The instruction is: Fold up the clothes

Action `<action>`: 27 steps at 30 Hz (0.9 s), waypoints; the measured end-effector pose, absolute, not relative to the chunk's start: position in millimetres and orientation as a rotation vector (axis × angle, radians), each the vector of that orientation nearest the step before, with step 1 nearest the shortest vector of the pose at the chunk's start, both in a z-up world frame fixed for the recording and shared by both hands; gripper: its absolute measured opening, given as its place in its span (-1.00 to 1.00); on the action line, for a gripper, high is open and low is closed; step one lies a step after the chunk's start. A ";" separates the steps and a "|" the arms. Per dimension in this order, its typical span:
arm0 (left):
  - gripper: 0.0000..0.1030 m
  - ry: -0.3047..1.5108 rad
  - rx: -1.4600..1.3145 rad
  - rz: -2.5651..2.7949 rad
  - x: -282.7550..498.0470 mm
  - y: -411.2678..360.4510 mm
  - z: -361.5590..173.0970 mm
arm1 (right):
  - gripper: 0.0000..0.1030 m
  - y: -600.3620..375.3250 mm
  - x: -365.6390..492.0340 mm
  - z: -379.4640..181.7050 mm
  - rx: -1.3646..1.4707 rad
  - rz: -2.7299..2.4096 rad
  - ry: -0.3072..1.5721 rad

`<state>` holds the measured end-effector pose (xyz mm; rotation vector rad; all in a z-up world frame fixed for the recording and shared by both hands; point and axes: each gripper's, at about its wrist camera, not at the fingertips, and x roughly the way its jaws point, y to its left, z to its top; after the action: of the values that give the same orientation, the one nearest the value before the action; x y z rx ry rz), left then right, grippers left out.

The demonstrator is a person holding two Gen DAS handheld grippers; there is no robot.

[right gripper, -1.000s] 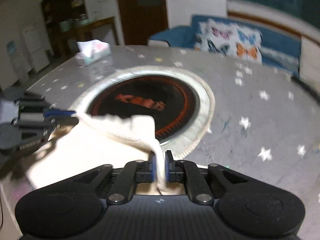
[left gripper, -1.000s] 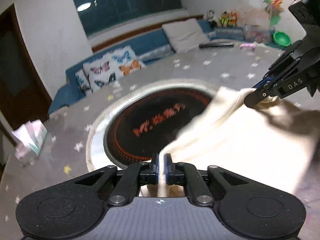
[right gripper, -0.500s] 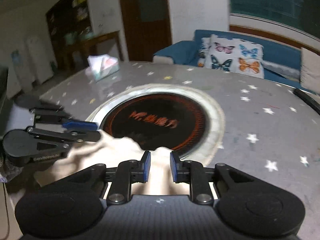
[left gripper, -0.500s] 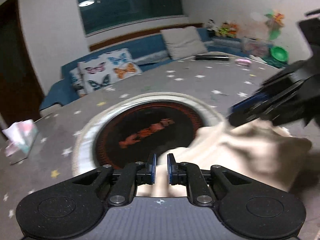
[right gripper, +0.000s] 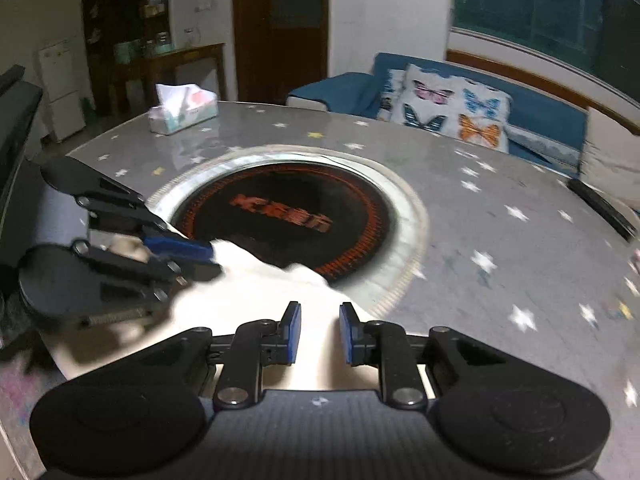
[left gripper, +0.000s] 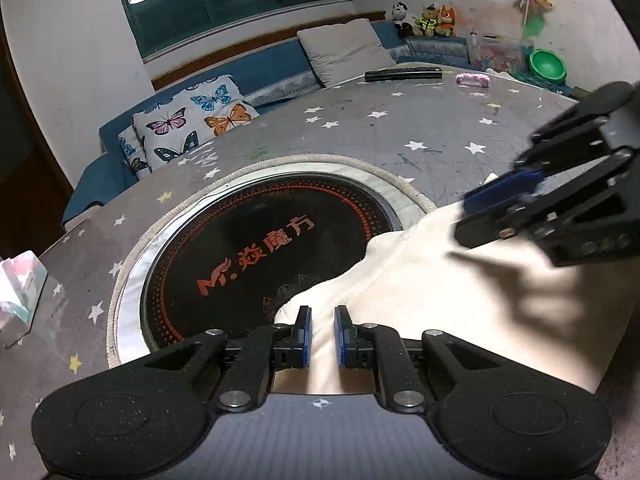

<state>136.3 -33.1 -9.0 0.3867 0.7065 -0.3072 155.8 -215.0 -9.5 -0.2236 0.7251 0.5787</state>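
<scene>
A cream garment (left gripper: 432, 292) lies folded on the near side of the round grey table, its far edge over the black hotplate (left gripper: 256, 256). It also shows in the right wrist view (right gripper: 256, 300). My left gripper (left gripper: 321, 336) is open, its blue pads either side of the cloth's near edge without pinching it. My right gripper (right gripper: 319, 334) is open above the cloth. In the left wrist view the right gripper (left gripper: 500, 208) hangs over the cloth's right part. In the right wrist view the left gripper (right gripper: 188, 258) sits at the cloth's left edge.
The grey star-patterned table (left gripper: 420, 136) carries a tissue pack (right gripper: 182, 108) at the far left, a black remote (left gripper: 402, 74) and a small pink item (left gripper: 473, 79) at the far side. A blue sofa with butterfly cushions (left gripper: 188, 124) stands behind.
Both grippers let go of the cream garment and opened. The cloth, held stretched above the table a second ago, now lies on it. Both grippers have drawn back a little.
</scene>
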 end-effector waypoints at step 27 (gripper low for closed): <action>-0.72 0.573 0.263 -0.258 3.4 -10.1 1.4 | -0.63 -204.4 77.0 10.3 -0.214 0.792 0.645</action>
<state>3.4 -10.1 1.4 0.2630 0.5733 -0.2576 77.0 -204.4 10.3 -0.2135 0.6455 0.7923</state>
